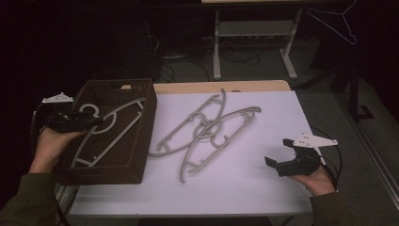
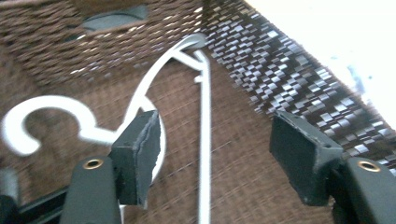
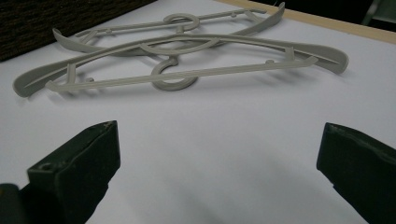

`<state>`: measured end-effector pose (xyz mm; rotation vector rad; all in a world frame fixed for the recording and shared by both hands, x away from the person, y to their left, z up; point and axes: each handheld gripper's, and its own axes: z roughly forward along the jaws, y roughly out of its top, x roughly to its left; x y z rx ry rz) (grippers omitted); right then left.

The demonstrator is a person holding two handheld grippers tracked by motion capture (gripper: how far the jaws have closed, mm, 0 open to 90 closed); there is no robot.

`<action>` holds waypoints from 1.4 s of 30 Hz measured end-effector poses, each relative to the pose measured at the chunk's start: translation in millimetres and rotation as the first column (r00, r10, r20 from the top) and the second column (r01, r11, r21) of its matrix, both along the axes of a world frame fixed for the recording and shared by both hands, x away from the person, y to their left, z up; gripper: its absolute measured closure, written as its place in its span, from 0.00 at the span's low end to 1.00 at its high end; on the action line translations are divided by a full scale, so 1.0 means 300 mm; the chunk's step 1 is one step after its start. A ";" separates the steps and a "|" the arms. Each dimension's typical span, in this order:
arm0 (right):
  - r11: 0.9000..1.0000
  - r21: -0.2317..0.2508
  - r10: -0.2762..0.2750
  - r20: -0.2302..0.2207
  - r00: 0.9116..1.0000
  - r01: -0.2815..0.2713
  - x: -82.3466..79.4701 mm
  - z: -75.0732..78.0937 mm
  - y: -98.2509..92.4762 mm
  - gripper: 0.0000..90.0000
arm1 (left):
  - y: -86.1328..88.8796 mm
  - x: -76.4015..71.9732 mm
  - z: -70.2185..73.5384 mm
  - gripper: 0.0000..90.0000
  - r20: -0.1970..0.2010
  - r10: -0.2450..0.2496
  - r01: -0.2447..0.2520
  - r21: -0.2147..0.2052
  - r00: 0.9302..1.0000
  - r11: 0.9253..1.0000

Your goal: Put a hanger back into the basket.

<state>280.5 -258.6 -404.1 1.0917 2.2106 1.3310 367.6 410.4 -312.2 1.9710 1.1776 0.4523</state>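
Note:
A dark woven basket (image 1: 141, 141) stands at the table's left end with a pale plastic hanger (image 1: 110, 127) lying inside it. My left gripper (image 1: 96, 120) hovers over the basket's left side. In the left gripper view the left gripper (image 2: 217, 154) is open above the hanger (image 2: 204, 116), whose bar runs below the gap untouched, and the basket wall (image 2: 261, 70) rises behind. Two grey hangers (image 1: 188, 125) (image 1: 219, 136) lie crossed on the white table. My right gripper (image 1: 276, 151) rests low at the right, open and empty. Its own view has the right gripper (image 3: 219, 158) facing the crossed hangers (image 3: 187, 74).
The white tabletop (image 1: 244, 179) ends close behind my right hand at the right edge. A wooden strip (image 1: 216, 86) runs along its far edge. A thin wire hanger (image 1: 336, 23) hangs at the top right, and desk legs (image 1: 216, 47) stand on the floor beyond.

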 end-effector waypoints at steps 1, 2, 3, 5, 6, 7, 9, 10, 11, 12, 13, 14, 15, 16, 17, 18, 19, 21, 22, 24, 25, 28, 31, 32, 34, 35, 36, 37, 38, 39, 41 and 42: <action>1.000 -0.002 0.003 0.002 1.000 -0.003 0.001 0.000 0.000 0.00 | -0.021 0.000 0.005 0.33 0.007 -0.001 0.001 -0.006 1.000 1.000; 1.000 -0.003 0.004 0.001 1.000 -0.004 0.001 0.001 0.001 0.00 | -0.032 0.000 0.008 0.31 0.007 -0.003 0.003 -0.009 1.000 1.000; 1.000 -0.003 0.003 -0.001 1.000 -0.003 0.001 0.000 0.001 0.00 | -0.052 0.000 0.012 0.30 0.012 -0.017 0.017 -0.011 1.000 1.000; 1.000 -0.003 0.004 0.000 1.000 -0.004 0.001 0.001 0.002 0.00 | -0.082 0.001 0.021 0.30 0.018 -0.028 0.028 -0.027 0.999 0.999; 1.000 -0.003 0.004 0.002 1.000 -0.004 0.001 0.001 0.002 0.00 | -0.094 0.002 0.025 0.27 0.026 -0.044 0.044 -0.030 0.999 0.999; 1.000 -0.001 0.004 0.002 1.000 -0.004 0.000 0.002 0.002 0.00 | -0.110 0.000 0.030 0.27 0.026 -0.047 0.048 -0.045 0.999 0.998; 1.000 0.000 0.003 0.002 1.000 -0.003 0.000 0.003 0.002 0.00 | -0.139 -0.001 0.038 0.26 0.032 -0.067 0.068 -0.040 0.997 0.997; 1.000 0.002 0.001 0.003 1.000 -0.001 0.000 0.003 0.002 0.00 | -0.154 0.000 0.041 0.26 0.035 -0.076 0.077 -0.041 0.997 0.996; 1.000 0.002 0.003 0.002 1.000 -0.003 0.001 0.003 0.002 0.00 | -0.169 0.000 0.044 0.25 0.037 -0.083 0.085 -0.043 0.996 0.995; 1.000 0.004 0.003 0.000 1.000 -0.003 0.001 0.004 0.002 0.00 | -0.184 -0.001 0.047 0.24 0.038 -0.089 0.091 -0.048 0.995 0.995; 1.000 0.006 0.003 0.003 1.000 -0.003 0.001 0.004 0.003 0.00 | -0.198 -0.001 0.050 0.24 0.041 -0.098 0.100 -0.049 0.994 0.994; 1.000 0.008 0.003 0.003 1.000 -0.003 0.002 0.005 0.003 0.00 | -0.214 -0.003 0.052 0.23 0.046 -0.104 0.106 -0.050 0.994 0.993; 1.000 0.012 0.003 0.004 1.000 -0.004 0.002 0.007 0.004 0.00 | -0.229 -0.005 0.055 0.22 0.051 -0.113 0.116 -0.054 0.992 0.992; 1.000 0.015 0.005 0.007 1.000 -0.005 0.002 0.008 0.005 0.00 | -0.245 -0.009 0.057 0.21 0.055 -0.126 0.129 -0.060 0.991 0.990; 1.000 0.018 0.005 0.006 1.000 -0.005 0.001 0.011 0.008 0.00 | -0.261 -0.012 0.059 0.20 0.061 -0.136 0.140 -0.065 0.989 0.988; 1.000 0.015 0.006 0.012 1.000 -0.007 0.002 0.013 0.010 0.00 | -0.276 -0.016 0.060 0.19 0.066 -0.147 0.152 -0.066 0.987 0.986; 1.000 0.016 0.008 0.015 1.000 -0.009 0.002 0.016 0.011 0.00 | -0.291 -0.019 0.061 0.18 0.072 -0.157 0.162 -0.068 0.985 0.985; 1.000 0.024 0.008 0.020 1.000 -0.009 0.002 0.021 0.014 0.00 | -0.317 -0.026 0.061 0.16 0.080 -0.177 0.184 -0.085 0.981 0.979; 1.000 0.026 0.009 0.022 1.000 -0.010 0.002 0.023 0.013 0.00 | -0.330 -0.029 0.060 0.16 0.084 -0.186 0.194 -0.089 0.979 0.977; 1.000 0.028 0.009 0.025 1.000 -0.009 0.001 0.024 0.013 0.00 | -0.354 -0.032 0.058 0.14 0.090 -0.198 0.206 -0.095 0.976 0.974; 1.000 0.030 0.008 0.024 1.000 -0.009 0.000 0.024 0.013 0.00 | -0.365 -0.033 0.057 0.14 0.093 -0.204 0.214 -0.103 0.974 0.972; 0.999 0.032 0.007 0.028 1.000 -0.008 0.001 0.025 0.011 0.00 | -0.406 -0.035 0.054 0.13 0.101 -0.224 0.234 -0.112 0.969 0.966; 0.999 0.034 0.004 0.031 1.000 -0.005 0.000 0.028 0.011 0.00 | -0.446 -0.039 0.052 0.13 0.107 -0.246 0.258 -0.120 0.963 0.959; 0.999 0.036 0.004 0.030 1.000 -0.005 0.000 0.029 0.010 0.00 | -0.459 -0.040 0.052 0.13 0.108 -0.251 0.263 -0.122 0.962 0.957; 0.999 0.037 0.003 0.031 1.000 -0.004 0.001 0.029 0.009 0.00 | -0.485 -0.044 0.050 0.13 0.114 -0.263 0.277 -0.127 0.958 0.952; 0.999 0.037 0.003 0.031 1.000 -0.004 0.001 0.029 0.009 0.00 | -0.500 -0.046 0.048 0.13 0.115 -0.268 0.281 -0.128 0.957 0.951; 0.999 0.037 0.003 0.030 1.000 -0.004 0.001 0.030 0.009 0.00 | -0.514 -0.048 0.046 0.13 0.118 -0.272 0.286 -0.129 0.955 0.949; 0.999 0.036 0.005 0.034 0.999 -0.006 0.001 0.030 0.010 0.00 | -0.528 -0.049 0.044 0.13 0.118 -0.279 0.294 -0.137 0.953 0.946; 0.999 0.035 0.006 0.037 0.999 -0.007 0.001 0.030 0.010 0.00 | -0.541 -0.050 0.041 0.13 0.117 -0.288 0.303 -0.139 0.950 0.943; 0.999 0.034 0.007 0.038 0.999 -0.008 0.002 0.030 0.011 0.00 | -0.556 -0.049 0.038 0.13 0.116 -0.292 0.307 -0.137 0.949 0.942; 0.999 0.031 0.012 0.034 0.999 -0.013 0.002 0.031 0.013 0.00 | -0.581 -0.048 0.031 0.13 0.116 -0.303 0.318 -0.145 0.946 0.937; 0.999 0.031 0.014 0.036 0.999 -0.015 0.003 0.031 0.014 0.00 | -0.594 -0.048 0.027 0.13 0.115 -0.305 0.320 -0.150 0.945 0.935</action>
